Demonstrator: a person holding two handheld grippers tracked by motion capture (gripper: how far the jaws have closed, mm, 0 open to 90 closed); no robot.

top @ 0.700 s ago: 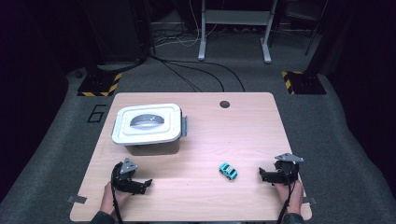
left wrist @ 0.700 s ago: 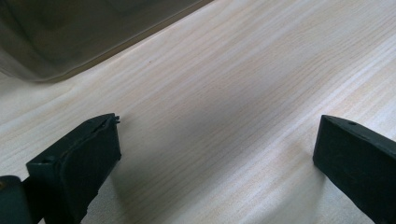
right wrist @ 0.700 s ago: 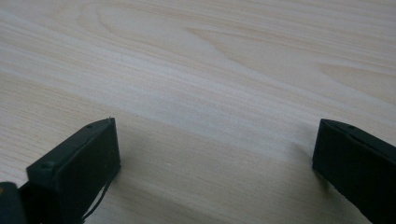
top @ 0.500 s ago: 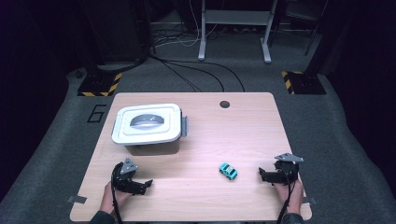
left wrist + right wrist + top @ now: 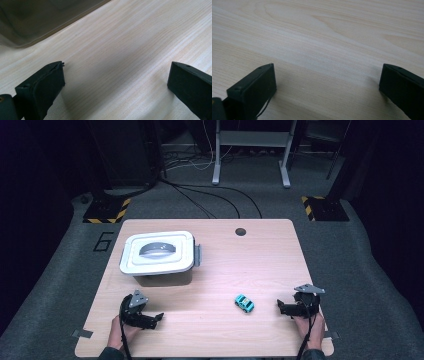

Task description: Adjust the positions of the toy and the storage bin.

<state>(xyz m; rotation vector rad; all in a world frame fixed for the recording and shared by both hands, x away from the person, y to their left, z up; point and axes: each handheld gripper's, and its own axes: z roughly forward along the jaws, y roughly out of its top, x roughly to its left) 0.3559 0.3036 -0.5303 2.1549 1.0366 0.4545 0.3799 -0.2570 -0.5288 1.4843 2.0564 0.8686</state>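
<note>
A small teal toy car (image 5: 244, 303) sits on the wooden table (image 5: 260, 265), right of centre near the front. A grey box with a white lid (image 5: 157, 256) stands at the left; its lid is on. My left gripper (image 5: 156, 318) rests low on the table in front of the box, jaws pointing right. In the left gripper view the left gripper (image 5: 116, 80) stands open over bare wood, with the box wall (image 5: 30, 22) at the upper left. My right gripper (image 5: 281, 307) lies right of the car, jaws pointing toward it and apart from it. The right gripper view has the right gripper (image 5: 328, 80) open over bare wood.
A round cable hole (image 5: 240, 231) marks the table's far edge. Cables (image 5: 210, 200) run across the grey floor behind, between yellow-black striped blocks (image 5: 105, 210) and a metal stand (image 5: 250, 150). Tape tabs mark the table's front corners.
</note>
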